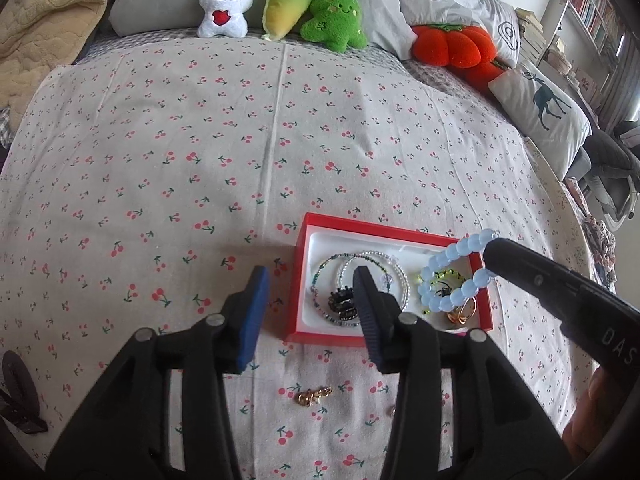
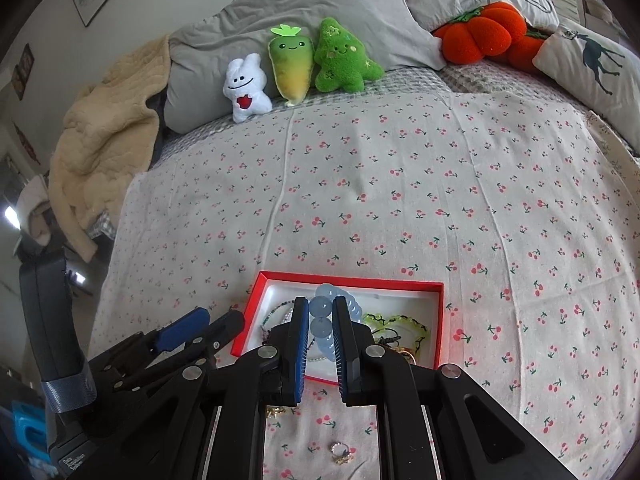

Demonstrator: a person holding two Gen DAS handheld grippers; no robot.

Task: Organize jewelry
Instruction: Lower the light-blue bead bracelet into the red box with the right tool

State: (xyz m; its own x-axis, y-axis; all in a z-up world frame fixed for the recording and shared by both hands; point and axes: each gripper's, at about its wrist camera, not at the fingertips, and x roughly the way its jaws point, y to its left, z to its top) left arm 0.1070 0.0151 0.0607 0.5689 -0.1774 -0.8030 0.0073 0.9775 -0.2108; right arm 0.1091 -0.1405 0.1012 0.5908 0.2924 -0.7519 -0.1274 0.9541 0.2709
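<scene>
A red jewelry box (image 1: 301, 272) (image 2: 438, 320) with a white lining lies on the cherry-print bedspread. It holds thin beaded bangles (image 1: 394, 268), a dark hair claw (image 1: 342, 304), a yellow-green string piece (image 2: 400, 320) and gold rings (image 1: 462, 314). My right gripper (image 2: 321, 328) (image 1: 490, 256) is shut on a pale blue bead bracelet (image 1: 452, 276) (image 2: 322, 326), held over the box's right part. My left gripper (image 1: 310, 292) (image 2: 200, 326) is open and empty, just left of the box. A gold trinket (image 1: 314, 395) (image 2: 276, 412) and a gold ring (image 2: 341, 452) lie on the spread in front of the box.
Three plush toys (image 1: 280, 4) stand at the head of the bed before grey pillows (image 2: 312, 4). An orange pumpkin cushion (image 1: 456, 46) and a deer-print pillow (image 1: 548, 116) lie at the right. A beige blanket (image 2: 108, 148) hangs at the left.
</scene>
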